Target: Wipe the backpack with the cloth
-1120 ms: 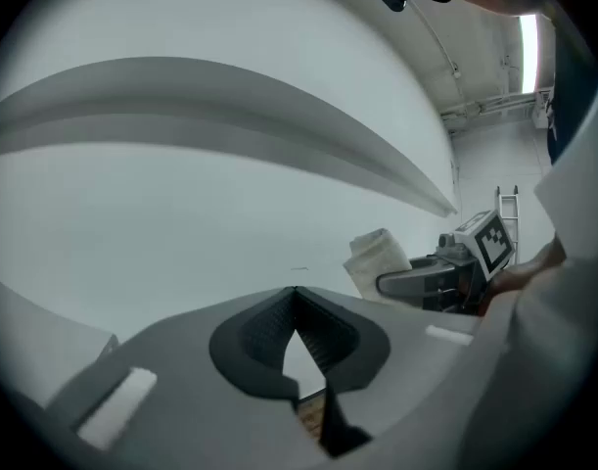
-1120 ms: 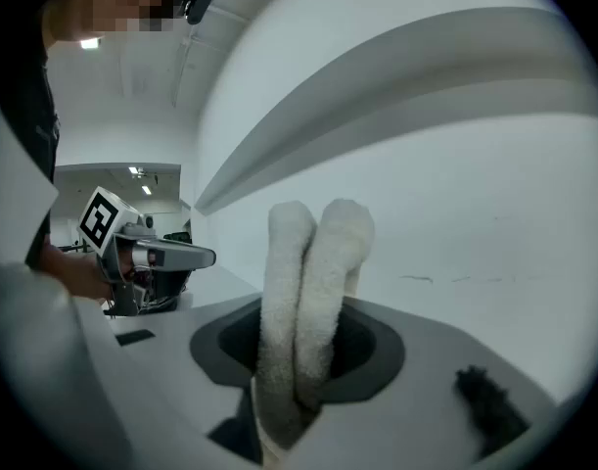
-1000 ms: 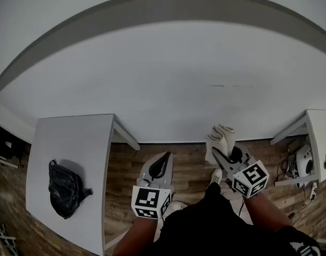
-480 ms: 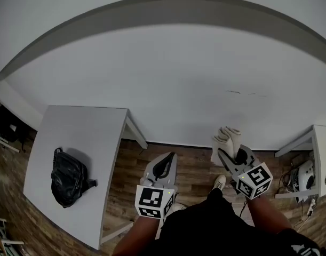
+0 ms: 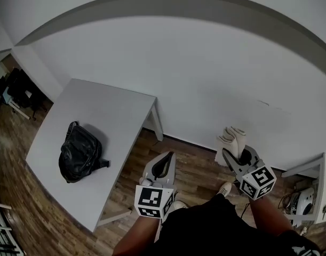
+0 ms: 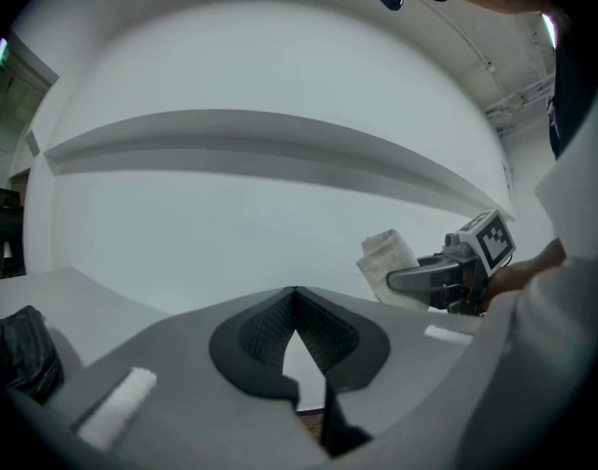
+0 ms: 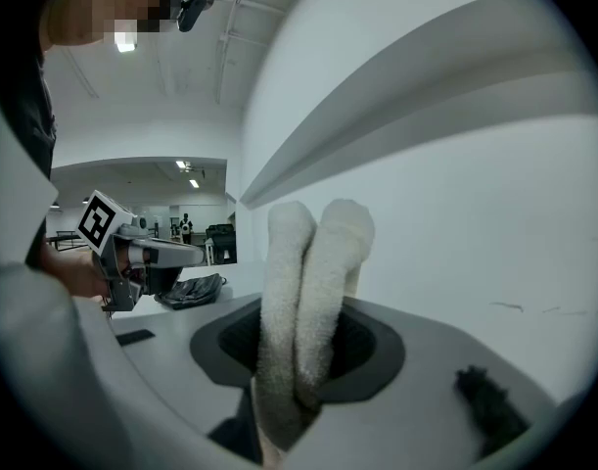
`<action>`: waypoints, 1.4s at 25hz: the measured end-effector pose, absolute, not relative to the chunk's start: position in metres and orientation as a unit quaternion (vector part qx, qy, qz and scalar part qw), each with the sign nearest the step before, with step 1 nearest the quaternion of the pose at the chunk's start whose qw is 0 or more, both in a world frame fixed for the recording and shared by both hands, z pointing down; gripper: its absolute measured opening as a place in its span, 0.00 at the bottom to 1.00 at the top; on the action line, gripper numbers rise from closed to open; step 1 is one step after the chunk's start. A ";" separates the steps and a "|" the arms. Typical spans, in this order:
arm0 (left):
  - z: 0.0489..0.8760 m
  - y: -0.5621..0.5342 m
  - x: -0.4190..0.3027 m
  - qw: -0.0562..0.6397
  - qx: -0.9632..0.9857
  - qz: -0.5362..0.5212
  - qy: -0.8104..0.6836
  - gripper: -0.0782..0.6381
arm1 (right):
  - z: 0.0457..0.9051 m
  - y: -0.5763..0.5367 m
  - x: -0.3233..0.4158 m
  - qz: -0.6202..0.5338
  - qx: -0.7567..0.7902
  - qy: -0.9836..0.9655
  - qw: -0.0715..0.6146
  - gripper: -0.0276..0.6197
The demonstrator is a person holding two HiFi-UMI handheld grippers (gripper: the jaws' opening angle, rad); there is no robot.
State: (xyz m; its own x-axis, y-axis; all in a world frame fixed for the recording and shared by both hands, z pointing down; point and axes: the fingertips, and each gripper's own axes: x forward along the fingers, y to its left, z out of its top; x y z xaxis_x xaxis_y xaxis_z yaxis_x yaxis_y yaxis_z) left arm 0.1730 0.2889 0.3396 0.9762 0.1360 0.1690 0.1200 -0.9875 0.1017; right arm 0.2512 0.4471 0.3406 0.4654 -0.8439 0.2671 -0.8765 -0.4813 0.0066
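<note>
A black backpack lies on a white table at the left of the head view; a corner of the backpack shows at the lower left of the left gripper view, and the backpack looks small and far in the right gripper view. My right gripper is shut on a folded white cloth, which stands up between its jaws; the same cloth fills the middle of that gripper's view. My left gripper is shut and holds nothing. Both grippers hang over the floor, right of the table.
A white wall runs close in front. Wood floor lies below the grippers. A second white table with gear under it stands at the right edge. Dark chairs sit at the far left.
The head view has swung left: the table and the backpack have shifted right and up in the picture. Both grippers keep their places, the cloth still held.
</note>
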 end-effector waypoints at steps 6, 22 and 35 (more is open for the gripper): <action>0.345 0.232 0.128 0.055 0.994 0.088 -0.013 0.12 | 0.339 0.389 0.237 0.104 0.818 -0.559 0.092 0.24; 0.352 0.137 0.010 0.067 0.974 0.088 -0.195 0.12 | 0.336 0.249 0.177 0.080 0.709 -0.694 0.098 0.24; 0.380 0.095 -0.046 0.085 0.944 0.111 -0.300 0.12 | 0.362 0.160 0.145 0.084 0.635 -0.763 0.086 0.24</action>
